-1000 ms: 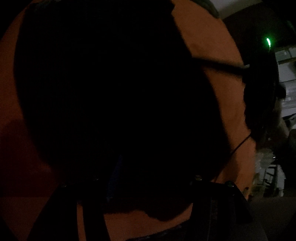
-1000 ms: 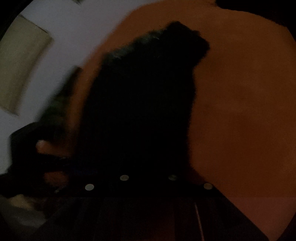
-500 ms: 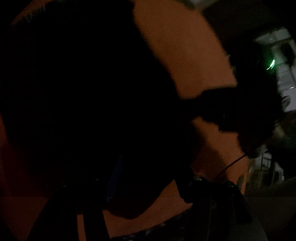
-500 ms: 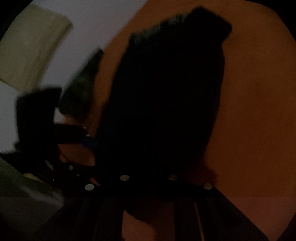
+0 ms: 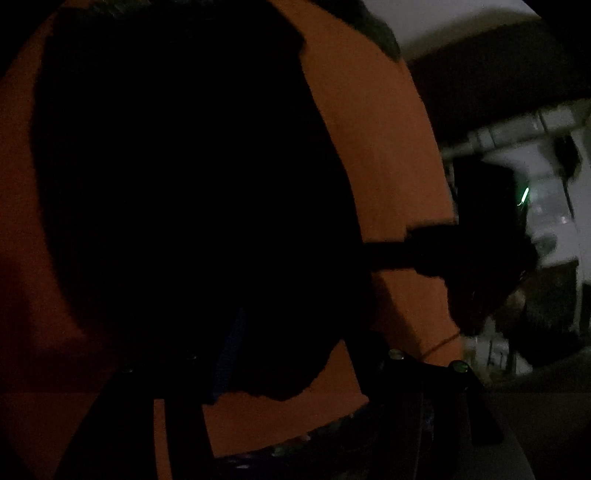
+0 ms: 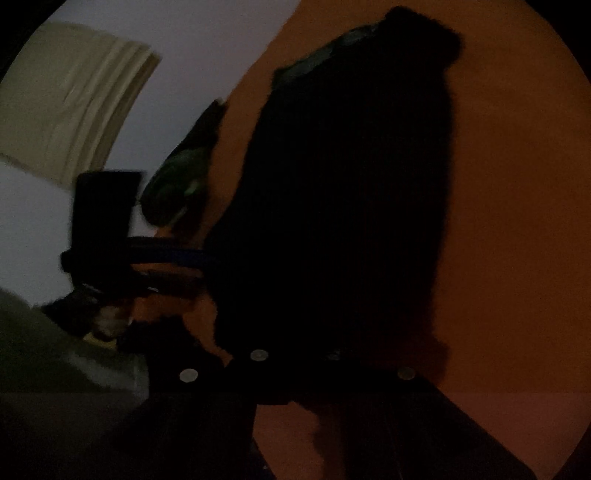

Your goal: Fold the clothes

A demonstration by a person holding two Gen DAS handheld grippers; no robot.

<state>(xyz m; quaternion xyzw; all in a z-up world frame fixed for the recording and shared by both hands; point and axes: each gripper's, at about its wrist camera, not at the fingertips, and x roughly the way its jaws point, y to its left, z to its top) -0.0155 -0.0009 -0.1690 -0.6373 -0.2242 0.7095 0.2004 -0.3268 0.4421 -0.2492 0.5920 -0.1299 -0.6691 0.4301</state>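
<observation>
Two grippers work at one black garment (image 6: 343,203), a soft, matte, fuzzy-edged piece. It lies spread on a smooth orange surface (image 6: 517,221) and fills the middle of both wrist views, too dark to show any seam or fold.

Nearest in the right wrist view, four round silvery screw heads (image 6: 258,355) dot that tool's black bar, and the cloth's near hem drapes over it. In the left wrist view the right gripper (image 5: 373,254) reaches in from the side. Its fingers are pressed together into one thin dark bar whose tip meets the garment's edge, seemingly pinching the cloth there. A single small green light (image 5: 523,194) glows on its boxy body.

The left gripper (image 6: 201,266) is a blocky black shape at the opposite edge of the garment. Its two fingers (image 6: 166,245) stand apart, with a strip of orange showing between them. One has a blue face. Their tips vanish into the dark cloth, so I cannot tell whether they grip it.

Just beyond, one crumpled dark green cloth (image 6: 177,192) sits at the surface's rim. Farthest off are a pale wall (image 6: 207,33) and one cream ribbed panel (image 6: 74,99).
</observation>
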